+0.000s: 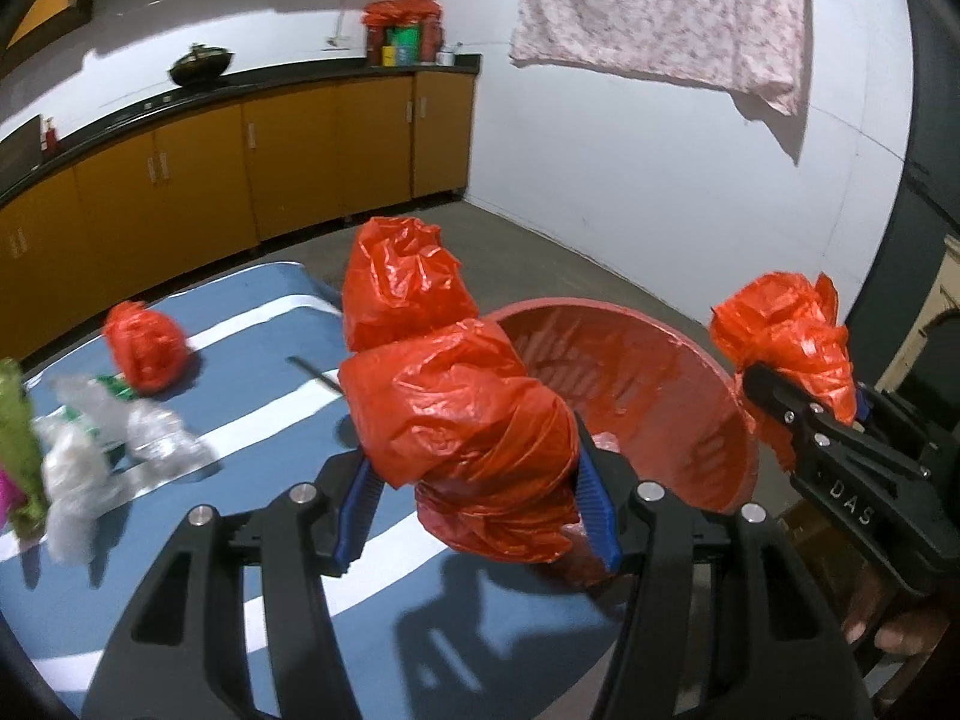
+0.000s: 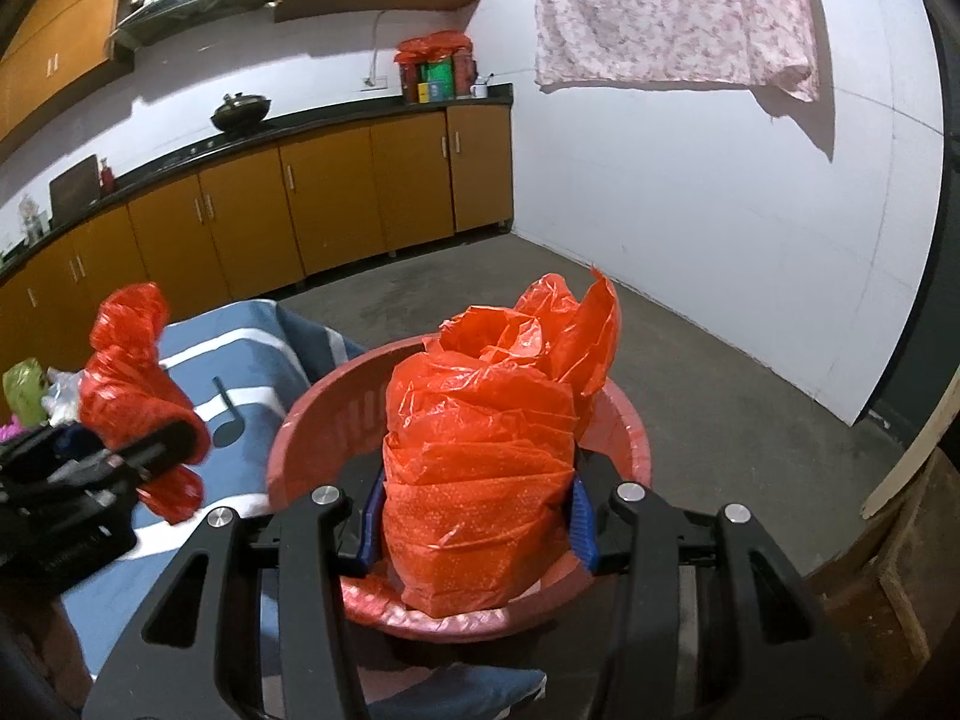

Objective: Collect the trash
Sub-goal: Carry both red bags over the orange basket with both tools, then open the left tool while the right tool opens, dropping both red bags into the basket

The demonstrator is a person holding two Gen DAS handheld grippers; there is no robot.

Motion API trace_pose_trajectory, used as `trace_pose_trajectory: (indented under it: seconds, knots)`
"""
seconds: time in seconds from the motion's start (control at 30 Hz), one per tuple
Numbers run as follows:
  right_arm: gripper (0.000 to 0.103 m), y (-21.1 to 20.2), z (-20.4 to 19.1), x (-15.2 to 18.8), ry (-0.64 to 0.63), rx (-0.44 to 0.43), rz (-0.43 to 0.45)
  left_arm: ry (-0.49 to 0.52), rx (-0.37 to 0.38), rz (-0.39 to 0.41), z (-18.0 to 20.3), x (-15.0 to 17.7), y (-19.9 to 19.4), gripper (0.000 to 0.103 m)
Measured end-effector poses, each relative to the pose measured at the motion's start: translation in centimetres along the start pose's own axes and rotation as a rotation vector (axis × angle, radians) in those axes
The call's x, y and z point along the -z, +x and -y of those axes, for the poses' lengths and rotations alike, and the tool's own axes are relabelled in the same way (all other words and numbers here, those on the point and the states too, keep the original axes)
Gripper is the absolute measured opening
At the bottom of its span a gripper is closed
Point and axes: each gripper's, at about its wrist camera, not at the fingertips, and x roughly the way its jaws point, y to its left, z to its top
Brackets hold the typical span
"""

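Observation:
My left gripper (image 1: 474,468) is shut on a crumpled orange plastic bag (image 1: 456,408), held above the table's edge just left of the red basket (image 1: 660,330). My right gripper (image 1: 810,396) shows at the right of the left wrist view, shut on a second orange bag (image 1: 786,330) beyond the basket's right rim. In the right wrist view that right gripper (image 2: 477,510) holds its bag (image 2: 480,450) over the red basket (image 2: 312,414). The left gripper (image 2: 162,450) with its bag (image 2: 126,378) is at the left.
A third orange bag (image 1: 144,354), crushed clear bottles (image 1: 120,438) and a green wrapper (image 1: 18,420) lie on the blue-and-white striped table (image 1: 270,408). Yellow cabinets (image 1: 288,156) line the far wall. A flowered cloth (image 1: 660,6) hangs on the white wall.

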Motion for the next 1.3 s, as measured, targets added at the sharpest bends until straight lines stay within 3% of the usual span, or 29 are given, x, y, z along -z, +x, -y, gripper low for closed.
trace_pose_trajectory:
  seconds: [0.67, 0.97, 1.23, 1.3]
  knots:
    - [0.048, 3.0, 2.2, -2.0, 0.097, -0.043, 0.013, 0.044, 0.071, -0.062, 2.3, -2.4, 7.3, 0.060]
    - [0.063, 2.8, 3.0, -1.7, 0.142, -0.089, 0.016, -0.010, 0.072, -0.087, 1.1, -2.2, 8.4, 0.070]
    - [0.065, 2.0, 3.5, -2.0, 0.142, -0.060, 0.029, -0.030, 0.041, -0.073, 0.2, -2.1, 7.4, 0.075]
    - [0.071, 1.7, 3.3, -2.0, 0.131, -0.044, 0.038, -0.040, 0.022, -0.061, -0.4, -1.9, 6.7, 0.078]
